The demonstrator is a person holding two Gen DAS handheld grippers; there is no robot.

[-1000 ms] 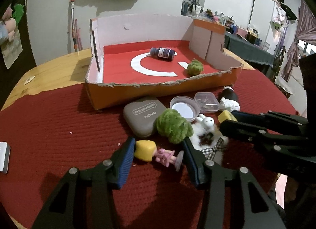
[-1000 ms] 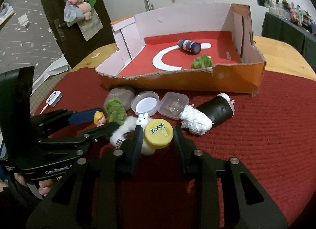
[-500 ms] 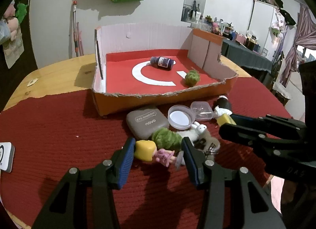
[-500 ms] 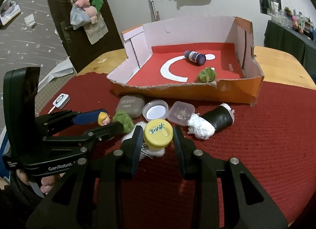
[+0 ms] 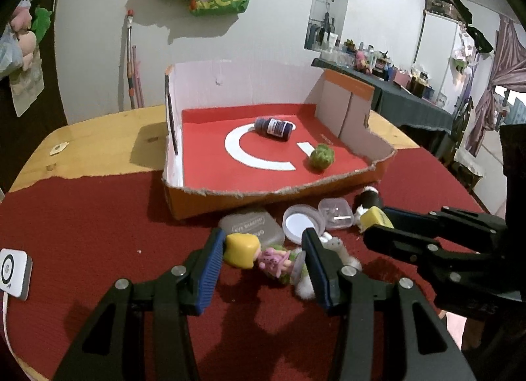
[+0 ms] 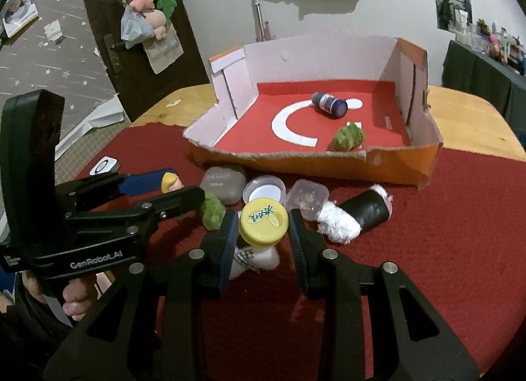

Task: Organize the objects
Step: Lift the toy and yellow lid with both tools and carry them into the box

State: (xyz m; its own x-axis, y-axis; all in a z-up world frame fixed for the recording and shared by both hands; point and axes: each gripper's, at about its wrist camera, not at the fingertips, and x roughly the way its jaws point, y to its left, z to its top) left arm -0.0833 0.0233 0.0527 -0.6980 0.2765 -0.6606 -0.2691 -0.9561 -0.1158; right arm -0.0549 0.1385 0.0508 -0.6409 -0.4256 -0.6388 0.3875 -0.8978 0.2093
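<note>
Two grips could slip on the way to the box (image 5: 269,195): the left gripper (image 5: 261,257) pinches a doll (image 5: 259,254) end to end, while the right gripper (image 6: 263,226) clamps a smooth yellow lid (image 6: 264,222) above the clutter.

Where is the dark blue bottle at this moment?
The dark blue bottle lies on its side inside the cardboard box, on the white crescent, behind the green ball.

Table (image 5: 98,137): glossy varnished wood under rough red cloth (image 5: 82,216). Box (image 5: 263,203): torn matt cardboard. Doll (image 5: 256,254), yellow lid (image 6: 264,222): smooth plastic. Tongs: matt black plastic, ribbed blue pads (image 5: 210,269).
</note>
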